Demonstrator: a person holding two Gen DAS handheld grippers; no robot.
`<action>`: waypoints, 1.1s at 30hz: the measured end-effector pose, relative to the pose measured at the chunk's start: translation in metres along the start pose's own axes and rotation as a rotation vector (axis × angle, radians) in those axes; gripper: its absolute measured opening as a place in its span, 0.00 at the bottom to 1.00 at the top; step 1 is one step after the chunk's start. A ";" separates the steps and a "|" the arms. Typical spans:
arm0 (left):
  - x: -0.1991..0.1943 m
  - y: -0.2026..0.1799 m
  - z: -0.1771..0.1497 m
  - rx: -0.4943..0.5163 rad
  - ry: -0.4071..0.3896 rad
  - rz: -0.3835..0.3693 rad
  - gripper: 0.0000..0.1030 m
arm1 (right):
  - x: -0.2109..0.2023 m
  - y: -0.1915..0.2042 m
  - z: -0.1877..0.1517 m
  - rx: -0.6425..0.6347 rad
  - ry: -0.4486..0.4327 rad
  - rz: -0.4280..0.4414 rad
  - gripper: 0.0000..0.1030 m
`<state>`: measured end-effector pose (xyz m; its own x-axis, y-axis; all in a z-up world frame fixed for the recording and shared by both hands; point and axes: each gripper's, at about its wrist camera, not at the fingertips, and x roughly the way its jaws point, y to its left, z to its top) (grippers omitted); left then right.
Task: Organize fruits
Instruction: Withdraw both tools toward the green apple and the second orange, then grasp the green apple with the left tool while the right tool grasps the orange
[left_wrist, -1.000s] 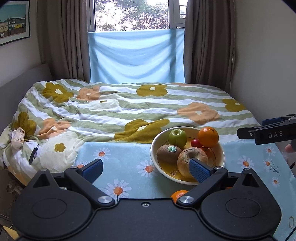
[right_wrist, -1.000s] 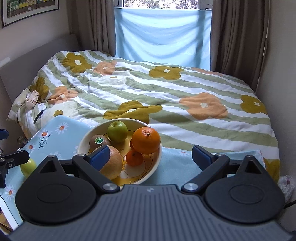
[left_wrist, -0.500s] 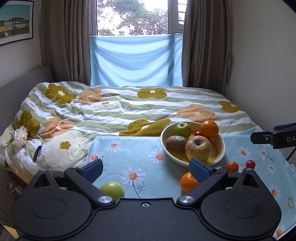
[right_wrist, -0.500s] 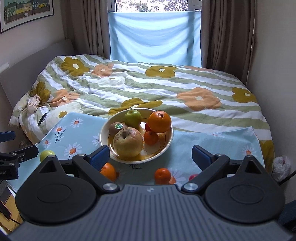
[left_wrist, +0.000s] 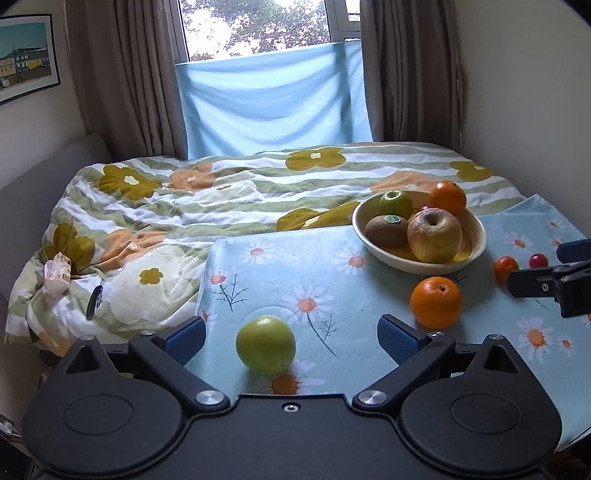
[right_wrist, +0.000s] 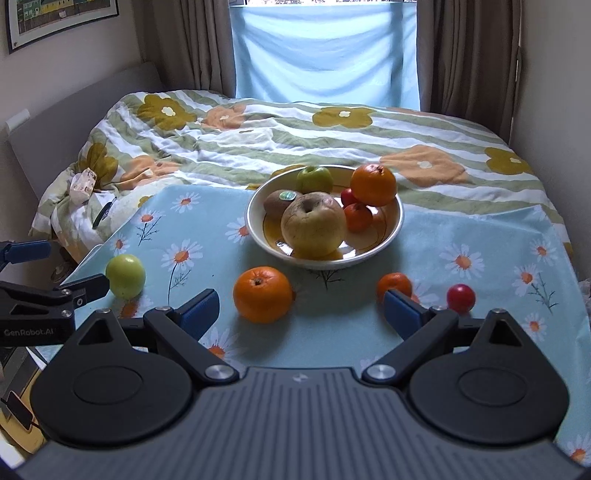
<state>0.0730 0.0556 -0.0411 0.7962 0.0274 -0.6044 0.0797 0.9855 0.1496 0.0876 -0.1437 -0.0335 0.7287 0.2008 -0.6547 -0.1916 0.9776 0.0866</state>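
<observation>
A cream bowl (right_wrist: 395, 229) (left_wrist: 480, 236) on the daisy cloth holds a large yellow apple (right_wrist: 313, 224), a kiwi, a green apple, an orange and small red fruits. Loose on the cloth lie a green apple (left_wrist: 265, 345) (right_wrist: 125, 275), an orange (left_wrist: 436, 302) (right_wrist: 263, 294), a small tangerine (right_wrist: 393, 285) and a red cherry tomato (right_wrist: 460, 297). My left gripper (left_wrist: 291, 334) is open, with the green apple between and just beyond its pads. My right gripper (right_wrist: 300, 308) is open, and the loose orange sits just ahead of its left pad (right_wrist: 199, 310).
The table's blue daisy cloth (right_wrist: 461, 236) butts against a bed with a flowered duvet (right_wrist: 332, 140). The cloth's left edge (left_wrist: 203, 295) drops off toward the bed. The right gripper's finger (left_wrist: 546, 282) shows at the right edge of the left wrist view.
Both grippers have drawn back from the bowl toward the near edge of the table. The loose fruits on the cloth have come into view. Both stay open.
</observation>
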 end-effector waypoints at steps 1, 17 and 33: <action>0.005 0.001 -0.001 -0.007 0.007 0.005 0.98 | 0.005 0.001 -0.002 0.001 0.003 0.012 1.00; 0.069 0.011 -0.011 -0.113 0.128 0.077 0.85 | 0.070 0.005 -0.027 -0.018 0.045 0.089 1.00; 0.088 0.025 -0.017 -0.210 0.180 0.048 0.58 | 0.089 0.013 -0.018 -0.037 0.054 0.100 1.00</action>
<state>0.1346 0.0852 -0.1040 0.6756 0.0859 -0.7323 -0.0966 0.9949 0.0276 0.1386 -0.1142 -0.1041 0.6686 0.2922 -0.6838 -0.2862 0.9498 0.1260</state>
